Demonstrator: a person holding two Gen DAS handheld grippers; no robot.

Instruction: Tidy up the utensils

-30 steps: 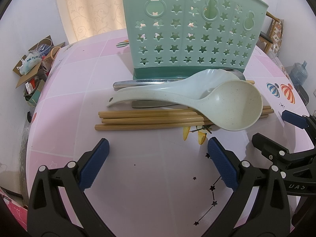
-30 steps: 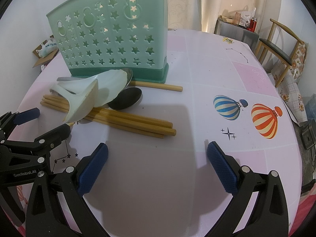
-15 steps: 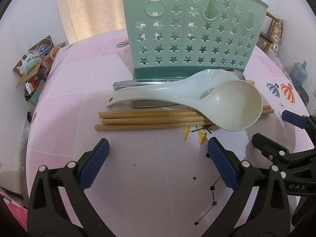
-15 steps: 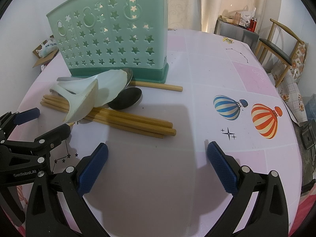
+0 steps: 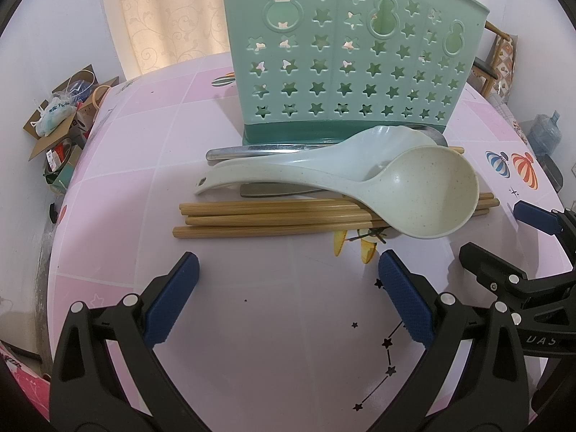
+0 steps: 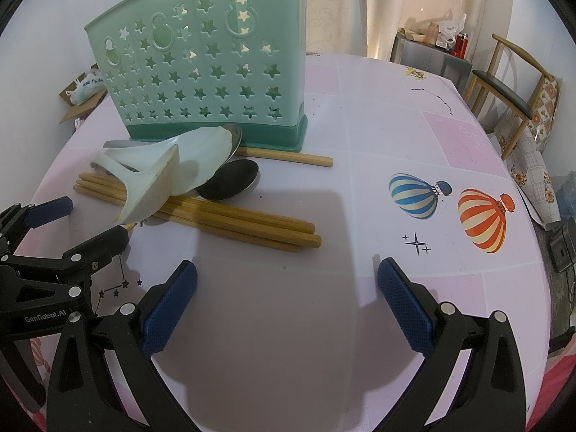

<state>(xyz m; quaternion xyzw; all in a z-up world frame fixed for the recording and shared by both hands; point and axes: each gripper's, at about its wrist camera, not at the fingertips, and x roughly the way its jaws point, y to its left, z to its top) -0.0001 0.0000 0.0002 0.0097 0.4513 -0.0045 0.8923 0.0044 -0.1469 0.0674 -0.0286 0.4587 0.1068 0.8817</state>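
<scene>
Both grippers, left gripper and right gripper, remain spread, empty and unmoved since a second ago, so the ladle and chopsticks lie untouched before the holder.

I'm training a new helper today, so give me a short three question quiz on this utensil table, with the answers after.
1. True or false: the left gripper holds a chopstick.
2. What rests on top of the bamboo chopsticks? A) cream ladle B) a fork C) a cup
3. Fill in: the green utensil holder stands ____ on the table, behind the utensils.

Key:
1. False; both it and the right gripper are open, holding nothing.
2. A
3. upright
</scene>
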